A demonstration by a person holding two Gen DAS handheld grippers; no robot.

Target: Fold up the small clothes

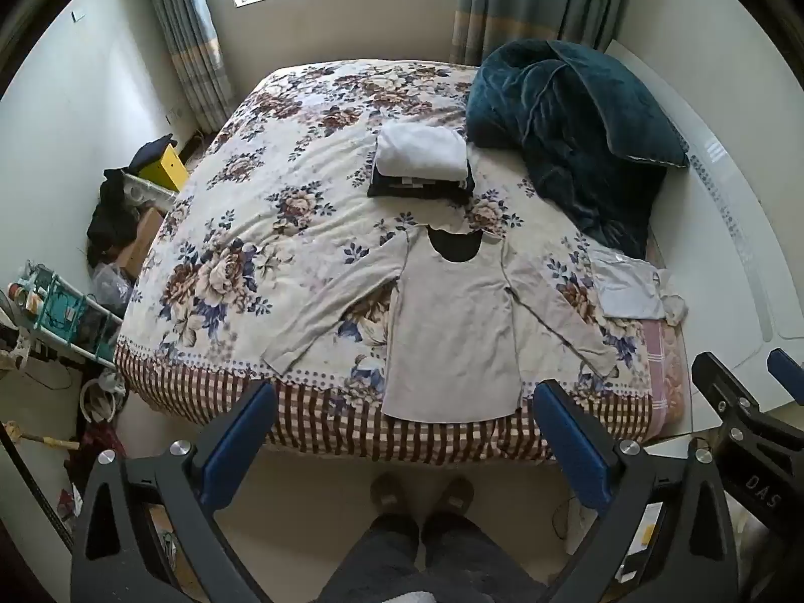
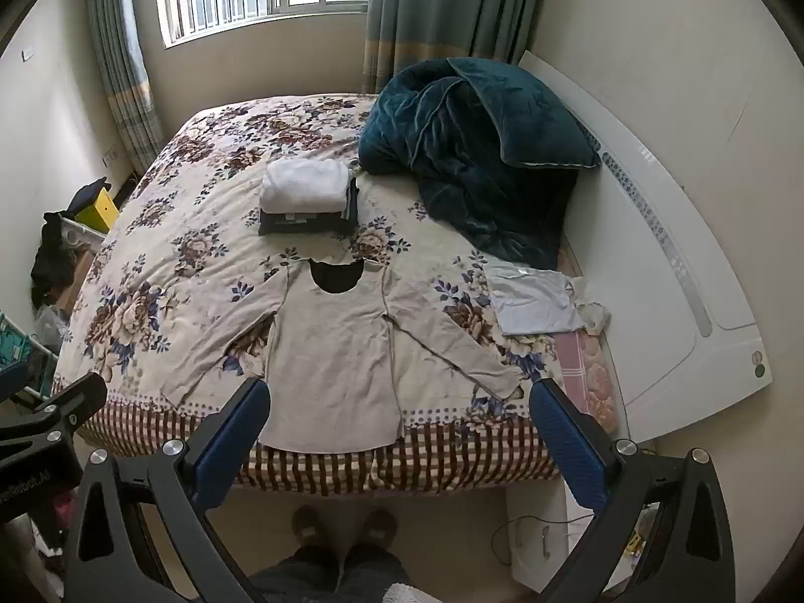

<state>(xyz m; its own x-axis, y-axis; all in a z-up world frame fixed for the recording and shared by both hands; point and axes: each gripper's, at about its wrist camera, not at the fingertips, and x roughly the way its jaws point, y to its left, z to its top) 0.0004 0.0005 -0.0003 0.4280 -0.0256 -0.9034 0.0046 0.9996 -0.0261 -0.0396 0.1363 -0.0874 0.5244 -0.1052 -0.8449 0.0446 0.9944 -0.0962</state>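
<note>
A beige long-sleeved shirt point(image 1: 449, 321) lies flat on the bed, sleeves spread, hem at the near edge; it also shows in the right wrist view point(image 2: 331, 352). My left gripper point(image 1: 404, 397) is open and empty, held high above the floor in front of the bed. My right gripper point(image 2: 399, 394) is open and empty at the same height. A stack of folded clothes point(image 1: 421, 163) with a white piece on top sits behind the shirt, also in the right wrist view point(image 2: 306, 196). A light blue garment point(image 1: 628, 284) lies to the right, also in the right wrist view point(image 2: 535, 304).
A floral bedspread point(image 1: 261, 231) covers the bed. A dark teal blanket point(image 1: 573, 135) is heaped at the back right. A white headboard point(image 2: 668, 261) runs along the right. Cluttered shelves point(image 1: 65, 311) stand on the left. The person's feet point(image 1: 422, 497) stand before the bed.
</note>
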